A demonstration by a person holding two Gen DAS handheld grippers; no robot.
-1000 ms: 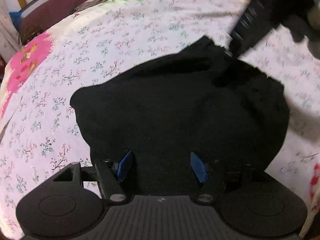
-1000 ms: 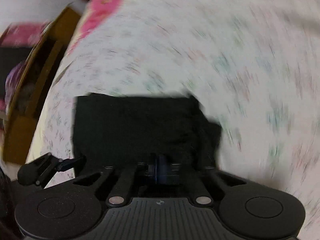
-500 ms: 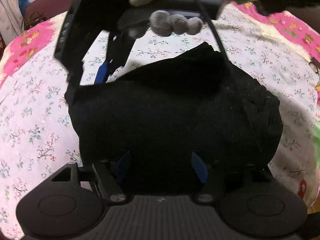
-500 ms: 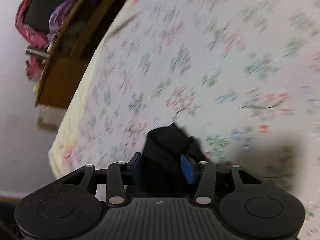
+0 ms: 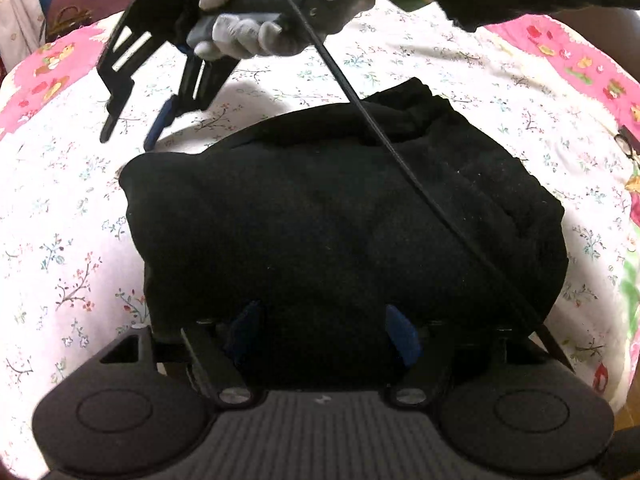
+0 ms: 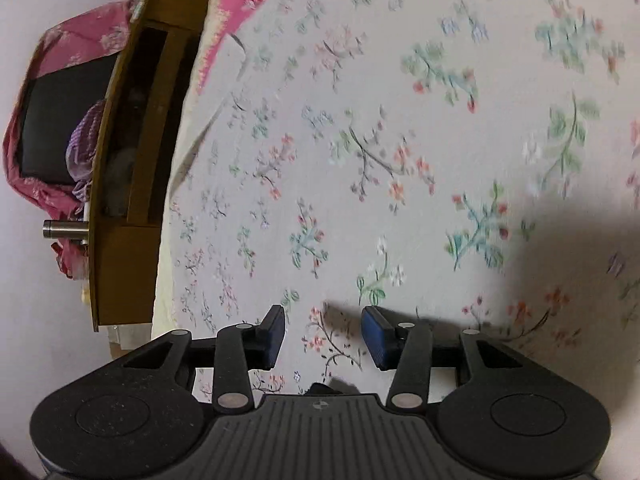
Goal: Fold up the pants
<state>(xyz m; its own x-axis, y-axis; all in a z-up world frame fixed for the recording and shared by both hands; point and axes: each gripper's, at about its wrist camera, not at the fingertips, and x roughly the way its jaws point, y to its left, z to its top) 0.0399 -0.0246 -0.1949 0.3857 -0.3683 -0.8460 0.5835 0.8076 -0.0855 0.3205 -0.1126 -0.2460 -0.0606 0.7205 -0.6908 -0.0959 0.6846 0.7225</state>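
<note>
pants (image 5: 340,220): folded into black bundle on floral bed sheet (image 5: 60,200), bare sheet round every edge | left hand-held gripper (image 5: 322,330): spread, just been opening, near hem between pads, no pinch | right hand-held gripper (image 6: 323,336): parted, just opened, empty above sheet beyond far left corner, gloved hand (image 5: 248,36) holding it

1 folded black pants (image 5: 340,216); 2 grippers, left gripper (image 5: 322,330), right gripper (image 6: 323,334); 1 gloved hand (image 5: 248,34); 1 floral bedsheet (image 6: 400,140); 1 cable (image 5: 400,152)
</note>
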